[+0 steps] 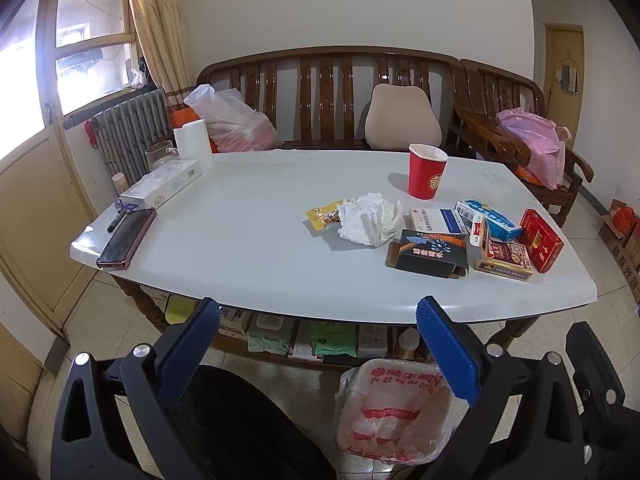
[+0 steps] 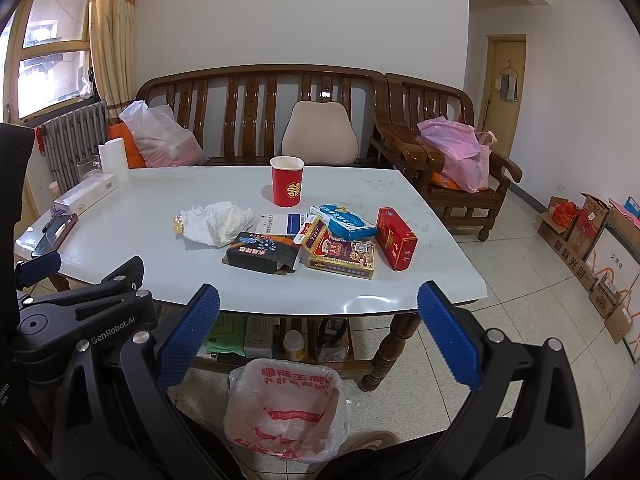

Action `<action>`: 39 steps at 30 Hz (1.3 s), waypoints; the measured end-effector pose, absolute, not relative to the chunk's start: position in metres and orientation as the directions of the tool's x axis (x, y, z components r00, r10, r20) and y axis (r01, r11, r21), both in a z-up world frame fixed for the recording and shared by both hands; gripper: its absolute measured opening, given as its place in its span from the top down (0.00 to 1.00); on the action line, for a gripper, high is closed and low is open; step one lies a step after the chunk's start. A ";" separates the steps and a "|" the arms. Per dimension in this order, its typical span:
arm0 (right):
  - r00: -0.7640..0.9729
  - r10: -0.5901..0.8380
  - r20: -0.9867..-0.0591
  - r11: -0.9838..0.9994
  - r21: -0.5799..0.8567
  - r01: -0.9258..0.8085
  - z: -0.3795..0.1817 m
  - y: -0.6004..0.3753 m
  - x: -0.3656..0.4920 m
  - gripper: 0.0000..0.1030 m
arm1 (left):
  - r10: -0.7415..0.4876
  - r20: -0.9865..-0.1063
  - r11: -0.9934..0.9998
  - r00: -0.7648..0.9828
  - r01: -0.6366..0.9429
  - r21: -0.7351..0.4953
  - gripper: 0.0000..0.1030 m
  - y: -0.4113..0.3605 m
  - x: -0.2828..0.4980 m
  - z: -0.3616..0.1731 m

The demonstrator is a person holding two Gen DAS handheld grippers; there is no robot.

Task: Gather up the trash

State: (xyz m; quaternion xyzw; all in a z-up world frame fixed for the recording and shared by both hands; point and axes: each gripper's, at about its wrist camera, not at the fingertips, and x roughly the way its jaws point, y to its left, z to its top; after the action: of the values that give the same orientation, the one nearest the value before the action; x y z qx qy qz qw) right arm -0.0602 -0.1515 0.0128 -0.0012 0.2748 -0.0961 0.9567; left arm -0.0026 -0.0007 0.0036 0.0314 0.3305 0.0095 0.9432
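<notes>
- I count one crumpled tissue, one yellow snack wrapper, one red paper cup and six small boxes clustered on the white table.
- One bag-lined trash bin stands on the floor.
- My left gripper and right gripper both gape wide, holding nothing.
- The trash lies well beyond both jaws; the bin sits below between them.
</notes>
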 end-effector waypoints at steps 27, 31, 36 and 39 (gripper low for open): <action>0.834 -0.186 -0.520 0.982 -0.058 0.182 0.020 -0.150 -0.062 0.06 | 0.020 -0.633 0.999 0.774 0.003 0.035 0.06 0.001 -0.003 0.006; 0.836 -0.185 -0.517 0.982 -0.059 0.180 0.023 -0.148 -0.063 0.06 | 0.028 -0.632 0.999 0.775 -0.001 0.044 0.06 0.000 -0.004 0.006; 0.836 -0.183 -0.517 0.982 -0.058 0.180 0.024 -0.148 -0.064 0.06 | 0.029 -0.634 0.999 0.773 -0.005 0.040 0.06 0.000 -0.004 0.006; 0.836 -0.184 -0.516 0.982 -0.059 0.180 0.026 -0.147 -0.064 0.06 | 0.033 -0.634 0.999 0.773 -0.006 0.044 0.06 0.000 -0.004 0.006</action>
State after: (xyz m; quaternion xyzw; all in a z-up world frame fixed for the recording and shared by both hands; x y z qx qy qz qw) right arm -0.0639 -0.1468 0.0257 -0.0041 0.2698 -0.0951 0.9582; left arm -0.0044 0.0005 0.0058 0.0199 0.3370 0.0103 0.9412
